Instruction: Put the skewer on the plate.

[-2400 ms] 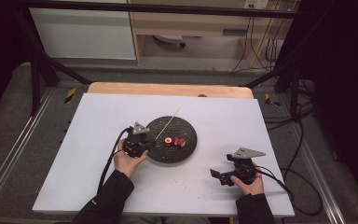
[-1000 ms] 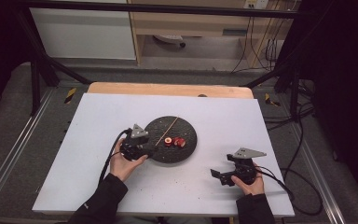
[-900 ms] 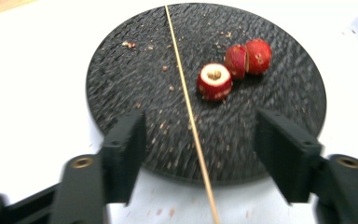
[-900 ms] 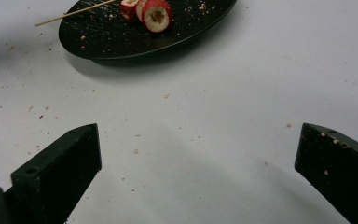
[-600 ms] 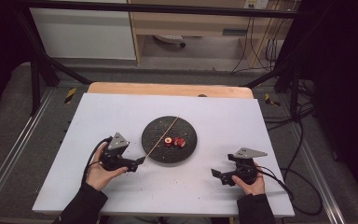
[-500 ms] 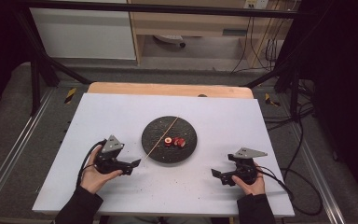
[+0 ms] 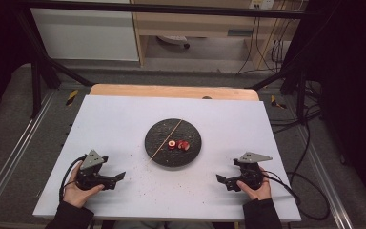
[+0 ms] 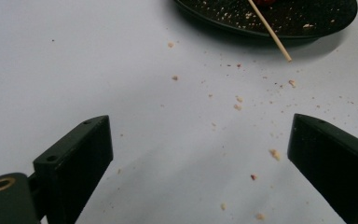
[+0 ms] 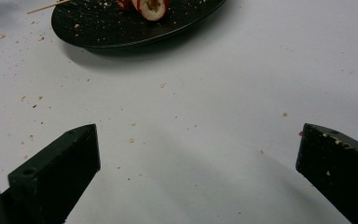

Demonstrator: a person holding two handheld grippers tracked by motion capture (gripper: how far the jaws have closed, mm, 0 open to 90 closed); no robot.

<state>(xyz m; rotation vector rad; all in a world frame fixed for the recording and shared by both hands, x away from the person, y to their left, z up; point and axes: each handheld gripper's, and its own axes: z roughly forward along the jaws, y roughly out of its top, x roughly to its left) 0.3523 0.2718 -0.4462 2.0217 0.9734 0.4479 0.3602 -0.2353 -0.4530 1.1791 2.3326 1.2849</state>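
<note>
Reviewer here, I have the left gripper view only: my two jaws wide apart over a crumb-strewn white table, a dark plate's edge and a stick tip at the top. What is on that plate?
Observer: On the black plate, red fruit pieces lie beside the skewer, one cut face pale in the right gripper view.
Operator: Is the skewer through them?
Observer: No, it lies bare across the plate, its near end past the rim.
Operator: Where is the other gripper?
Observer: The right gripper rests right of the plate, jaws open and empty.
</note>
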